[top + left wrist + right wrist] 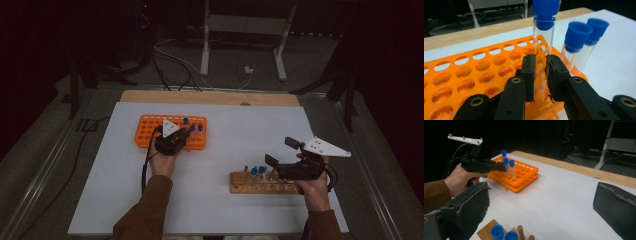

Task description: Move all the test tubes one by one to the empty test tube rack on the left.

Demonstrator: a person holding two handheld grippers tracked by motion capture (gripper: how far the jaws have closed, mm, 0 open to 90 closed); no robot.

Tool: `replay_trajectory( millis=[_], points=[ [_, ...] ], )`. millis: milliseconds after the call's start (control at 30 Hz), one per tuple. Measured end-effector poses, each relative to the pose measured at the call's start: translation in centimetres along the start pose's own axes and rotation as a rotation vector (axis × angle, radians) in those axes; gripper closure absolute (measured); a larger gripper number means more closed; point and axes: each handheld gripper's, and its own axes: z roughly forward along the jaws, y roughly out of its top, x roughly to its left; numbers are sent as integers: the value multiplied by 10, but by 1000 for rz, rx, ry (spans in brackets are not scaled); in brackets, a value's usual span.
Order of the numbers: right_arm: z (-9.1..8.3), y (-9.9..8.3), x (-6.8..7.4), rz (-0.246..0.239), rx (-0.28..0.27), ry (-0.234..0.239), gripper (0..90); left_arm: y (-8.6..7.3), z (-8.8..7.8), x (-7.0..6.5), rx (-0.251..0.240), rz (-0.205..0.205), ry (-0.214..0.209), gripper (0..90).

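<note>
Left claw [540, 75]: clamped on blue-capped tube [542, 47] standing in orange rack [474, 80] | right claw [541, 207]: wide, above wooden rack [260, 186]

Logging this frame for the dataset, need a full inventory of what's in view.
orange rack: 1, orange, far left of the white sheet
tubes in orange rack: 3, clear with blue caps, at its right end
wooden rack: 1, brown, near right
tubes in wooden rack: 2 blue caps visible
white sheet: 1, covers the table
left gripper: black, shut on one tube
right gripper: black, open, above the wooden rack
hands: 2, brown sleeves
</note>
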Motion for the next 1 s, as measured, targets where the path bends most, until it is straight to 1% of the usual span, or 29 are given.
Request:
replay_trajectory(
  millis=[133,467,800,900,1000],
  points=[
    [0,0,0,0,1,4,9,-3,3,0,25,-6,4,781],
    [1,-2,0,1,5,6,9,-5,5,-4,56,10,23,786],
    [3,-3,0,0,8,7,10,-11,2,-5,25,0,30,787],
    [3,-3,1,-5,9,10,10,-11,2,-5,26,0,31,786],
    [4,-3,2,-5,11,13,10,-11,2,-4,27,-10,22,784]
  ],
)
